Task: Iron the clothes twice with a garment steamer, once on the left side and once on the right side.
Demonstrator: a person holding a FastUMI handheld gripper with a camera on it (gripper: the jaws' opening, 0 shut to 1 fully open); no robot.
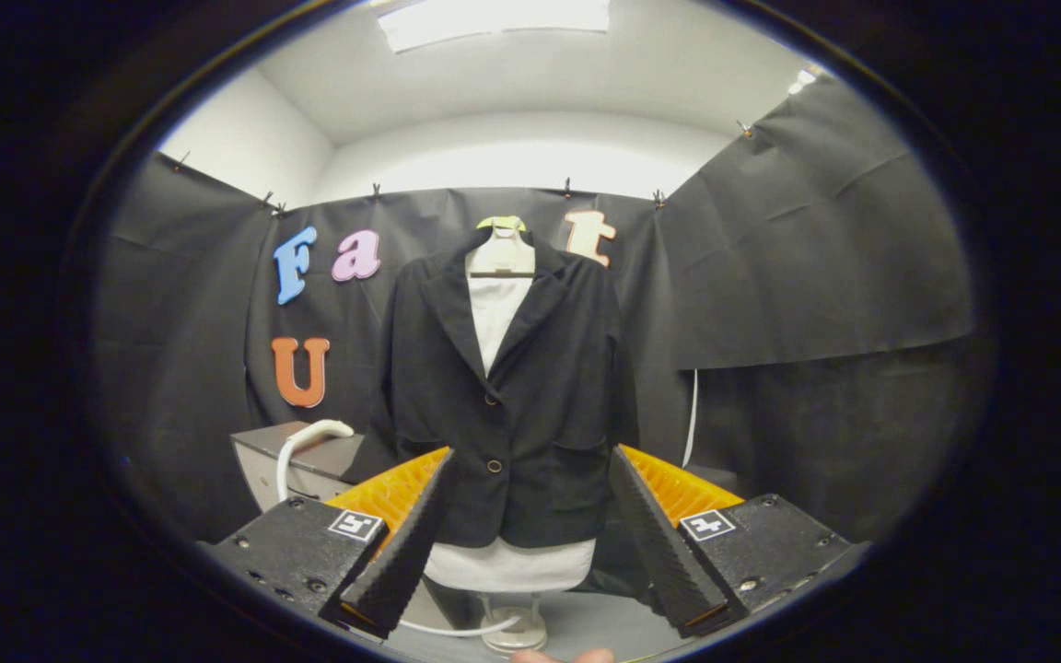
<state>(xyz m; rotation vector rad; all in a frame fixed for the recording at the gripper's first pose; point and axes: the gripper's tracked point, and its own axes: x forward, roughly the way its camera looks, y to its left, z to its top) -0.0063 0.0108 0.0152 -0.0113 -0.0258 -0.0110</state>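
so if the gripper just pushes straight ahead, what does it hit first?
Probably the black blazer on the mannequin, around its lower buttons. The gripper has its fingers open, nothing between them; depth is hard to judge.

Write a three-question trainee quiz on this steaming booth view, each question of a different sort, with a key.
1. True or false: the gripper is shut on the black blazer.
2. Multiple choice: the blazer hangs on a) a wall hook, b) a white mannequin torso on a stand, c) a chair.
3. Fill in: the white hose curves up over the grey ______, which stands beside the blazer, beyond one finger.

Key
1. False: the fingers are spread wide with nothing between them, and the blazer hangs beyond them.
2. b
3. box
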